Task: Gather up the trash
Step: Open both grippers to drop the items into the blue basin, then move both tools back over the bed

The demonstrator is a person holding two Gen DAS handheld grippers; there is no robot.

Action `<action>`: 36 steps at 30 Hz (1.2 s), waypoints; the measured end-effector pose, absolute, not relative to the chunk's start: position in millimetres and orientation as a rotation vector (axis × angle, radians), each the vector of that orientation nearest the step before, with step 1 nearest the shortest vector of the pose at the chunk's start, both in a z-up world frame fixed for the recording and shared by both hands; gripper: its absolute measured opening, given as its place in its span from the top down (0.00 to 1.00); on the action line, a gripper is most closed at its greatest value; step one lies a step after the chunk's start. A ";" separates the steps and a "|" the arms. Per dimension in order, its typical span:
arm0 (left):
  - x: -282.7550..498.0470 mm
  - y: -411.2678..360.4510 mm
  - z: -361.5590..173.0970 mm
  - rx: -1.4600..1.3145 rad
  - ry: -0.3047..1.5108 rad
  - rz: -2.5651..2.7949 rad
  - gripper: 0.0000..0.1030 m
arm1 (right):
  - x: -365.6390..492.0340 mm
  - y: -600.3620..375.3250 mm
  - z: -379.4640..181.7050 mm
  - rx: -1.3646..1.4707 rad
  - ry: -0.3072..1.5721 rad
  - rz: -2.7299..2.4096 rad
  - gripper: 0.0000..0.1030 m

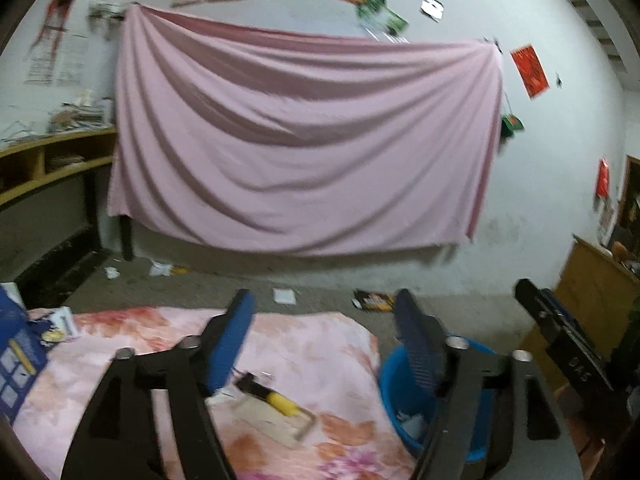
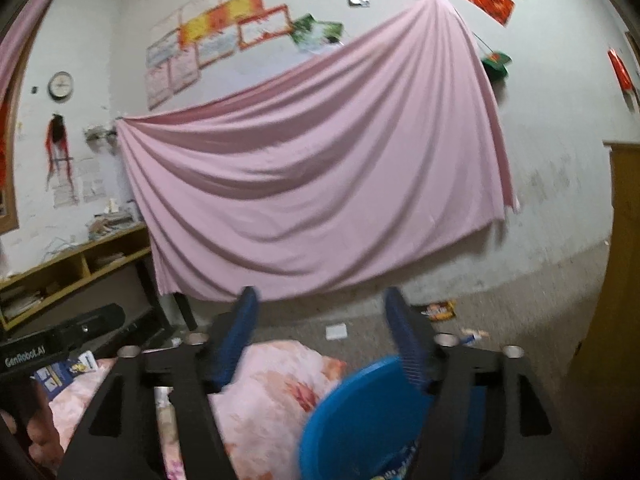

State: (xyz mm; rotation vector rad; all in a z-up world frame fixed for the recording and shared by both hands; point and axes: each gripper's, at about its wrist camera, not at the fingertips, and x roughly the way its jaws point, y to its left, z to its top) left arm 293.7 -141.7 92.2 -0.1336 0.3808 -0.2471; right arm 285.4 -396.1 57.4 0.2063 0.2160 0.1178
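Observation:
In the left wrist view my left gripper (image 1: pixel 324 296) is open with nothing between its blue pads, over a table under a pink floral cloth (image 1: pixel 320 344). A blue bucket (image 1: pixel 394 392) stands at the cloth's right edge with white paper scraps (image 1: pixel 412 424) inside. A yellow-and-black item on a white card (image 1: pixel 276 404) lies on the cloth. My right gripper (image 2: pixel 320 291) is open and empty, just above the blue bucket (image 2: pixel 360 408). On the floor beyond lie a white paper (image 2: pixel 336 332), a black-and-yellow wrapper (image 2: pixel 440 311) and a small wrapper (image 2: pixel 474 335).
A pink sheet (image 1: pixel 304 140) hangs on the far wall. A wooden shelf desk (image 1: pixel 52 164) stands at the left and a wooden cabinet (image 1: pixel 592 292) at the right. A blue box (image 1: pixel 16 360) sits on the cloth's left end. More white scraps (image 1: pixel 160 269) lie by the wall.

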 end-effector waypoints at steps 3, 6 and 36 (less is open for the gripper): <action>286.4 -121.0 93.0 -0.170 0.316 -0.195 0.04 | 281.4 -385.0 63.2 0.203 0.161 0.126 0.23; 281.5 -99.8 94.4 -0.180 0.275 -0.144 0.03 | 279.6 -374.9 67.7 0.204 0.112 0.148 0.09; 286.9 27.1 43.1 -0.162 0.375 0.072 0.02 | 319.7 -228.0 45.9 0.021 0.212 0.413 0.00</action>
